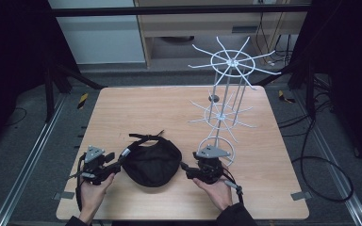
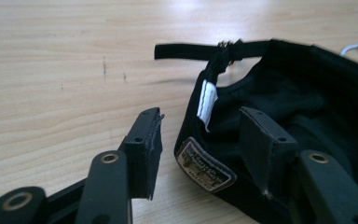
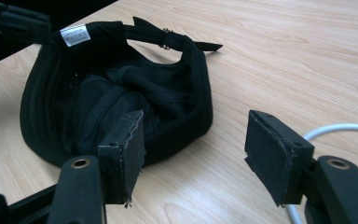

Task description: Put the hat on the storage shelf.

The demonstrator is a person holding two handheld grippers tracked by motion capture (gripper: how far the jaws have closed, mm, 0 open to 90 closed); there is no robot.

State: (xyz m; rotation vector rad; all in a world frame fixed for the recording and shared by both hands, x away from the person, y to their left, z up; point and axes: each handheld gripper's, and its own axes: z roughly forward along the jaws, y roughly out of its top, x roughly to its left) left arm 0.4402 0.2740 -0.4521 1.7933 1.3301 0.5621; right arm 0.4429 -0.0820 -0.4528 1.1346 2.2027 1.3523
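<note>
We can read no lettering anywhere on the black cap [image 2: 307, 107]. A white tag [image 2: 208, 102] sewn inside its rim, just beyond the left gripper [image 2: 200, 135], shows blank to us. A dark patch [image 2: 204, 164] with a pale border sits between that gripper's jaws, its print too blurred. Seen past the right gripper [image 3: 193, 149], the white tag [image 3: 74, 35] carries faint lines we cannot make out.

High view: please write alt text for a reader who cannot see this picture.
A black cap lies upside down on a wooden table, between two hand-held grippers. The left gripper is at the cap's left edge and the right gripper at its right edge. A white wire rack with spoke-like arms stands behind the right gripper.
</note>
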